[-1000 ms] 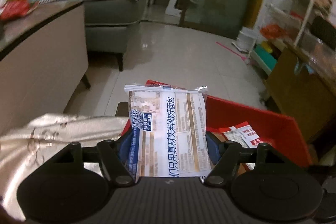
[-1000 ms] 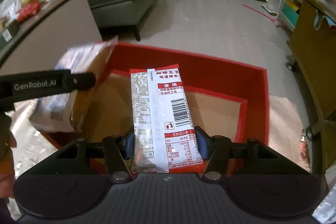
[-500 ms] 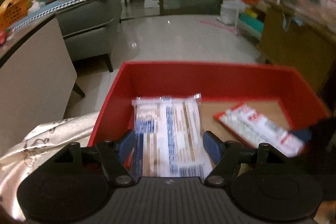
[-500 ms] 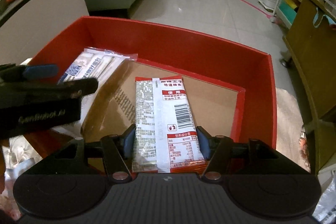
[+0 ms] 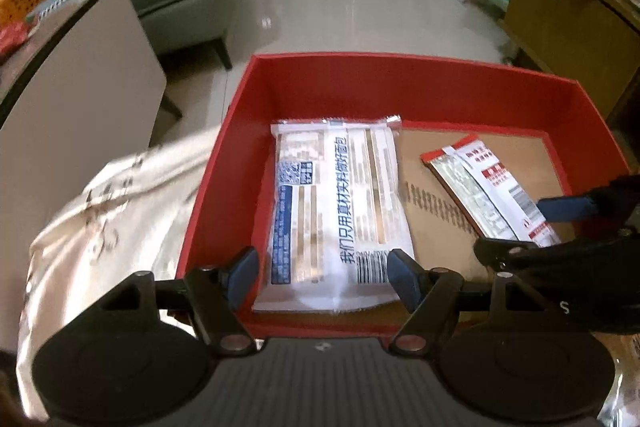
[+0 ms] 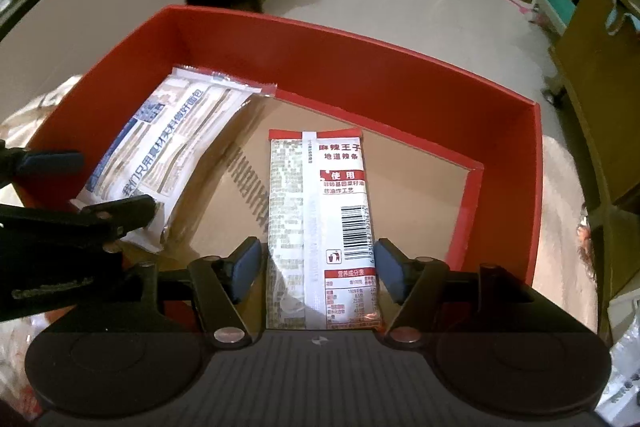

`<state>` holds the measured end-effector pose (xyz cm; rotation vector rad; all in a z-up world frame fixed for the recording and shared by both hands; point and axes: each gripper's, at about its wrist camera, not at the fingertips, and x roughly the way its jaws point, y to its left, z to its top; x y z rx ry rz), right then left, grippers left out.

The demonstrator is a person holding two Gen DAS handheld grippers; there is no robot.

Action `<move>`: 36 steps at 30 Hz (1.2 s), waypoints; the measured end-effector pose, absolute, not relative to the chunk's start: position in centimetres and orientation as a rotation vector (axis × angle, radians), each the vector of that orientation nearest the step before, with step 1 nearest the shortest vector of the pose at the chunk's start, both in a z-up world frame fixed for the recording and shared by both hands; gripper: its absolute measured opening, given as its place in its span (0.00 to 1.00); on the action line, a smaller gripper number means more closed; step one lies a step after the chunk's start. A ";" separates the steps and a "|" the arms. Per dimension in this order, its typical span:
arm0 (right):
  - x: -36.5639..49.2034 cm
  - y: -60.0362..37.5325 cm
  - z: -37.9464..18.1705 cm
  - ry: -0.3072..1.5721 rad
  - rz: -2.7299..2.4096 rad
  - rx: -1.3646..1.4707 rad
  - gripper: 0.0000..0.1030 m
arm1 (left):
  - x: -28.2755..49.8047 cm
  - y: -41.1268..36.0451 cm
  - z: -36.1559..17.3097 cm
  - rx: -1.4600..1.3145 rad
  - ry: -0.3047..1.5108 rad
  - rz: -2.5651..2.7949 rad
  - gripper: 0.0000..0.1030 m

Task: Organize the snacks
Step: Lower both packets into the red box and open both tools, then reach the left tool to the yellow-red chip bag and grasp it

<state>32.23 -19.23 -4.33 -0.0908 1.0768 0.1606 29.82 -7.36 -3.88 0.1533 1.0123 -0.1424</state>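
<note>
Right wrist view: my right gripper (image 6: 316, 267) is opening around the red-and-white packet (image 6: 320, 227), lying in the red box (image 6: 360, 67). Left gripper (image 5: 322, 275) stands wide; white packet (image 5: 336, 203) lies beside it. Both are placed.

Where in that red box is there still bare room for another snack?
Bare cardboard floor shows between the white packet and red packet, and right of the red packet up to the box wall. The left side is crowded.

Both packets lie in the box (image 5: 400, 87). The bread packet (image 5: 336, 203) lies between the left fingers (image 5: 242, 273); the strip packet (image 6: 320, 227) lies between the right fingers (image 6: 390, 269).
</note>
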 end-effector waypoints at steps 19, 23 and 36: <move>30.8 -20.5 0.2 0.975 0.223 -0.082 0.85 | 24.1 -1.9 0.9 -0.129 0.996 -0.114 0.63; 28.5 -20.6 0.9 0.970 0.215 -0.068 0.87 | 22.0 -1.4 1.7 -0.152 0.990 -0.126 0.68; 20.3 -22.1 1.7 0.987 0.215 -0.043 0.88 | 16.3 -2.2 0.2 -0.192 1.077 -0.187 0.68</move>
